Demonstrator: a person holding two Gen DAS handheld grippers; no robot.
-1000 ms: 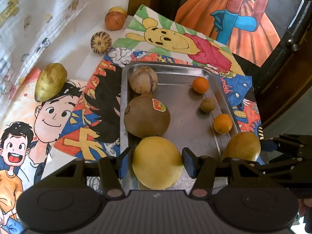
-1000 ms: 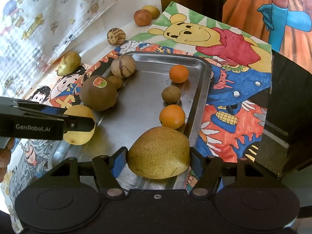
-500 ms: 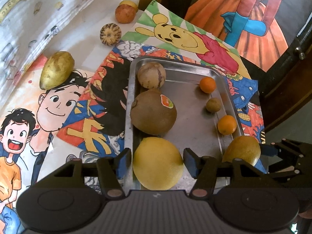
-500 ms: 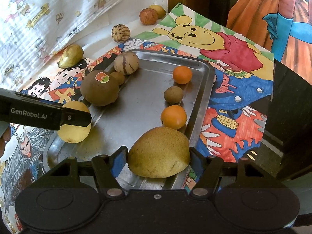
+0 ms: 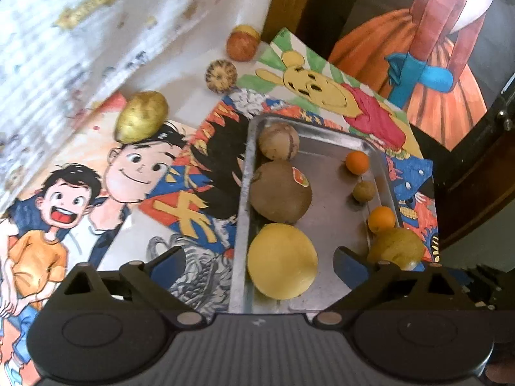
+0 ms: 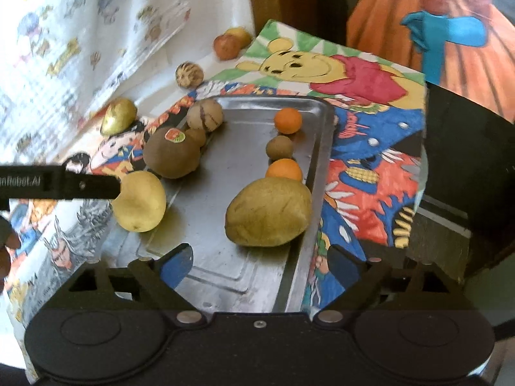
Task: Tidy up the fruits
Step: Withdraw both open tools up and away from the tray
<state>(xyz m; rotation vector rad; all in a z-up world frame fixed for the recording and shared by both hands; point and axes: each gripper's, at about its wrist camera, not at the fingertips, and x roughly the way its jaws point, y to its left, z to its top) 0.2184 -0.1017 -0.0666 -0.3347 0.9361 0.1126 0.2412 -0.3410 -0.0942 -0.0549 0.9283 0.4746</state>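
fruit laid out in two rows inside a shallow rectangular steel tray (image 6: 309,276) on a worktop covered with bright cartoon posters (image 5: 106,193). left tool (image 5: 257,265) opening, blue pads spread wide either side of a round pale-yellow fruit (image 5: 282,265) that sits free at the tray's near left edge, neither pad pressing on it. right tool (image 6: 260,260) likewise opening, pads apart and clear of a large lumpy yellow-brown pear-like fruit (image 6: 268,212) resting against the tray's right rim. left row behind the yellow fruit: big brown round fruit with a red-green sticker (image 5: 280,193), then a pale tan striped ball-shaped fruit (image 5: 279,141). right row behind the pear-like fruit: small orange (image 6: 284,169), small brown fruit (image 6: 280,147), second small orange (image 6: 288,120). outside the tray on the posters and white cloth: a golden-yellow oval fruit (image 5: 141,117), a small striped round fruit (image 5: 220,75), a reddish apple-like fruit (image 5: 241,46) touching a yellow one behind it.
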